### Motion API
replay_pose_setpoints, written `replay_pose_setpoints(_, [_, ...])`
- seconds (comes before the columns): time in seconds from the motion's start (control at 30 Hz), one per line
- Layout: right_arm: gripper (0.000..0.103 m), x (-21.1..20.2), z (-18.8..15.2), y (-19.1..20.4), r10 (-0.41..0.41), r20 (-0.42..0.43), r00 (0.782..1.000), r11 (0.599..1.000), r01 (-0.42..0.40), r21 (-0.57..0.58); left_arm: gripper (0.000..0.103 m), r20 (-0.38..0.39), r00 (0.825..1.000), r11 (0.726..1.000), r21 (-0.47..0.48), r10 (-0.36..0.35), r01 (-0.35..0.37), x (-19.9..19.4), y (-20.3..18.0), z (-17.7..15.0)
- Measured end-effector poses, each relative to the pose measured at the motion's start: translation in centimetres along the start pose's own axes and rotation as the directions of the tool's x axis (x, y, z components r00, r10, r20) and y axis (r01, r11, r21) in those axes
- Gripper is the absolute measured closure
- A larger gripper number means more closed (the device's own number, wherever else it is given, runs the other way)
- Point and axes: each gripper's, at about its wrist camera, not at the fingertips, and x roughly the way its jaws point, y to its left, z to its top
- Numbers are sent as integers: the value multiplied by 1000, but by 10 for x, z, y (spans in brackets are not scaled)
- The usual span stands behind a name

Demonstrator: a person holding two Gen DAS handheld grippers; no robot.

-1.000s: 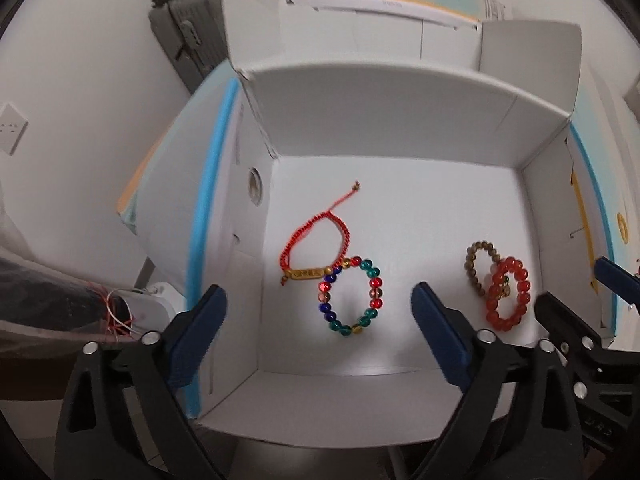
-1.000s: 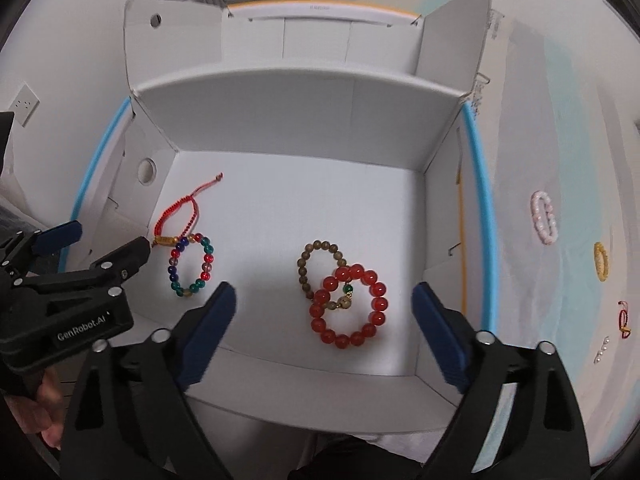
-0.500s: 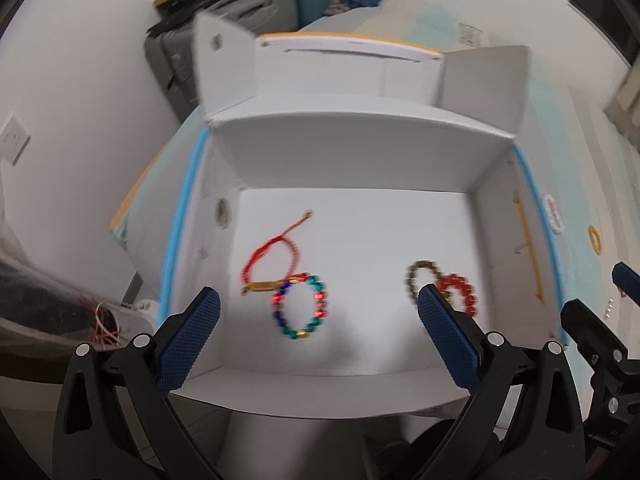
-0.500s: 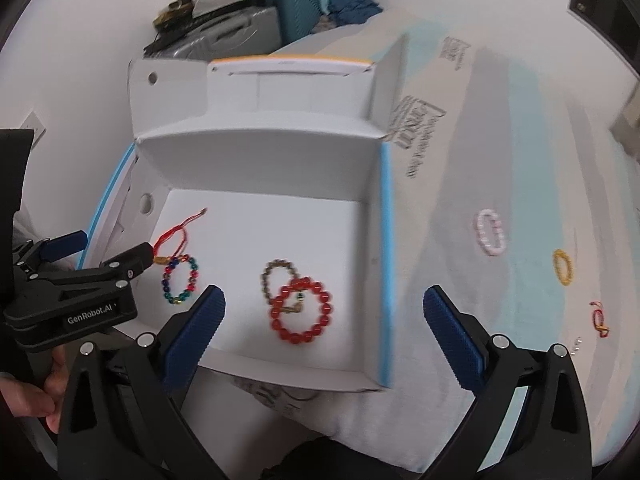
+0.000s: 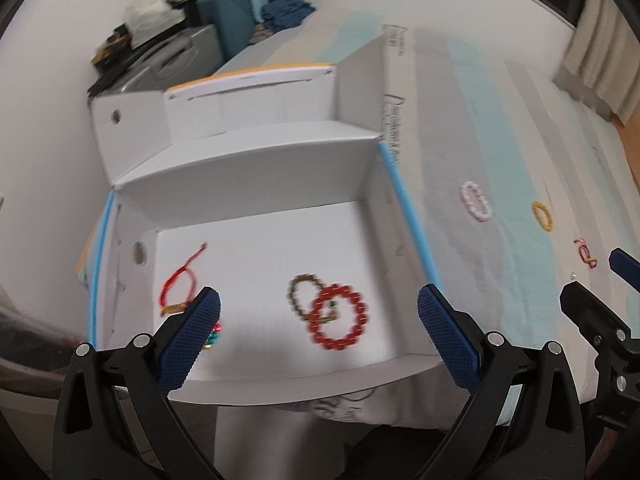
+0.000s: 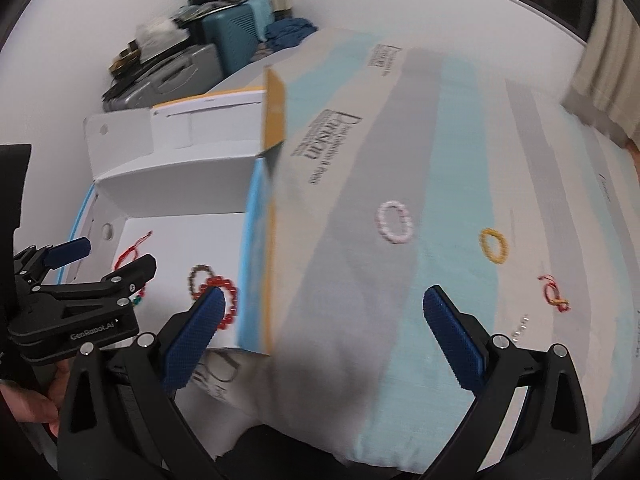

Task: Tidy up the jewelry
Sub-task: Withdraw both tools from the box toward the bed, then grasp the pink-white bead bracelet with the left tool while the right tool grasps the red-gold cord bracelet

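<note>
Both views are smeared with blur, so bead detail is soft. In the left wrist view the left gripper stands with its jaws spread wide and nothing between them; its near-left blue ridged pad covers most of the multicoloured bead bracelet, only a sliver showing. The right gripper is spread as wide, empty, over the striped bedspread; a hand grips the left gripper's handle, cut off at the left edge.

Inside the white cardboard box, on its flat floor, lies the red bead bracelet, round glossy beads, overlapping the brown bead bracelet just to its left. Farther left is the red cord bracelet with a gold bar, thin and looped.

Out on the bedspread to the right, well apart from the box, lie the pink bead bracelet, the yellow bracelet, and a small red and yellow knotted piece, too blurred to read. Far back, suitcases stand against the wall.
</note>
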Motion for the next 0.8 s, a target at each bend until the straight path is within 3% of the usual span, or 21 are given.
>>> replay_pose_setpoints(0.8, [8, -13, -26, -166, -113, -9, 994, 978, 112, 178, 6, 41, 991, 979, 166, -124, 115, 7, -158, 24])
